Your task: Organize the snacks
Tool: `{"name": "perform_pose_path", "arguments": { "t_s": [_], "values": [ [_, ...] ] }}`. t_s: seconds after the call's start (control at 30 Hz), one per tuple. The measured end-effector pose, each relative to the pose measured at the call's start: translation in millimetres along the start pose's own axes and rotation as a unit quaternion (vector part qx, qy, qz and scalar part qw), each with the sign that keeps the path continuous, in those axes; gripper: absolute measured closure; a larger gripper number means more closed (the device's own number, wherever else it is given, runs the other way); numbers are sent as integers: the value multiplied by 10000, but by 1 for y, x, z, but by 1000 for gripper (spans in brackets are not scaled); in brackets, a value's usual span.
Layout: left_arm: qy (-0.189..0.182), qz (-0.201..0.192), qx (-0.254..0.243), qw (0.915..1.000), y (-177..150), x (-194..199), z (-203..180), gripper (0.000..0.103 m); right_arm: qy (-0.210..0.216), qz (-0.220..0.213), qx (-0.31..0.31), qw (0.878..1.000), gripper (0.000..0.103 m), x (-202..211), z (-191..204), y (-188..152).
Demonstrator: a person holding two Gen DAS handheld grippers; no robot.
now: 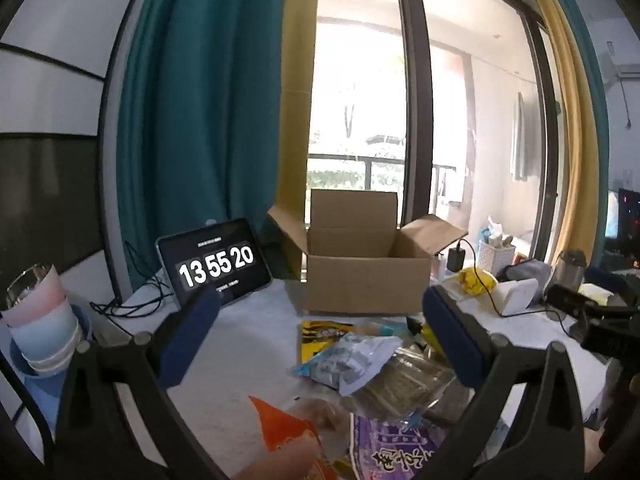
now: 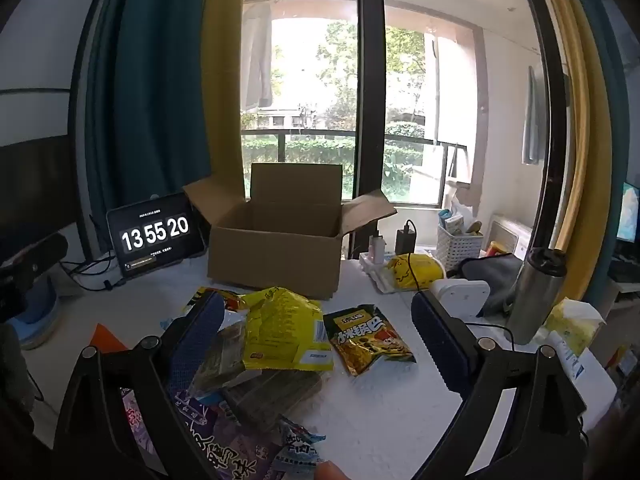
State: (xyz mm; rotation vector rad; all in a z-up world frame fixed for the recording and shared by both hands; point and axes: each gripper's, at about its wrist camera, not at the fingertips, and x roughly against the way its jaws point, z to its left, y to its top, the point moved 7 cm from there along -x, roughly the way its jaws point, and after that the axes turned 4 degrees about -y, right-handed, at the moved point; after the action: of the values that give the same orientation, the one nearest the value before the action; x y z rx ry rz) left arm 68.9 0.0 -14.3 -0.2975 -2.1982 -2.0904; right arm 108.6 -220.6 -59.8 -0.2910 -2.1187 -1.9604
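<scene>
A: Item one, box (image 2: 276, 240). Position?

B: Ahead of both grippers, beyond the snack heap, flaps folded out, nothing visible inside. The flaps likely stand wide so packets can drop straight in.

A: Item two, snacks?

B: Loose pile on the table (image 2: 400, 400), between the grippers and the box. Yellow bag (image 2: 284, 328) lies on top, just ahead of the right gripper (image 2: 320, 332); brown packet (image 2: 368, 338) lies apart, between its fingers toward the right one. Purple bag (image 1: 396, 448) sits nearest, under the left gripper (image 1: 320, 336), with a blue-white packet (image 1: 352, 356) between that one's fingers.

A: Grippers?

B: Both spread fully, gripping nothing, tipped slightly down over the heap. Probably poised to choose a first packet.

A: Extras?

B: Tablet (image 2: 154, 236) left of the box, flask (image 2: 538, 292) off right; both clear of the route.
</scene>
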Motion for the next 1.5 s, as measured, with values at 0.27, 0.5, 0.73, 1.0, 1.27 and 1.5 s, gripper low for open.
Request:
{"name": "perform_pose_path", "arguments": {
  "t_s": [0.27, 0.5, 0.73, 1.0, 1.27, 1.5],
  "values": [
    [44, 65, 99, 9999, -8, -1, -1, 0, -1, 63, 28, 10000, 6, -1, 1, -3],
    [16, 114, 214, 9997, -6, 2, 4, 0, 18, 110, 9, 9999, 6, -2, 3, -2],
    [-33, 151, 164, 9997, -7, 2, -2, 0, 35, 116, -34, 9999, 6, -2, 1, -7],
    [-66, 177, 177, 9997, -7, 0, 0, 0, 40, 117, -42, 9999, 6, -2, 0, -7],
    [-64, 183, 180, 9996, -6, 0, -1, 0, 45, 127, -52, 9999, 6, -1, -1, -7],
    [-69, 182, 174, 9997, -7, 0, -1, 0, 45, 133, -49, 9999, 6, -1, -1, -8]
  ]
}}
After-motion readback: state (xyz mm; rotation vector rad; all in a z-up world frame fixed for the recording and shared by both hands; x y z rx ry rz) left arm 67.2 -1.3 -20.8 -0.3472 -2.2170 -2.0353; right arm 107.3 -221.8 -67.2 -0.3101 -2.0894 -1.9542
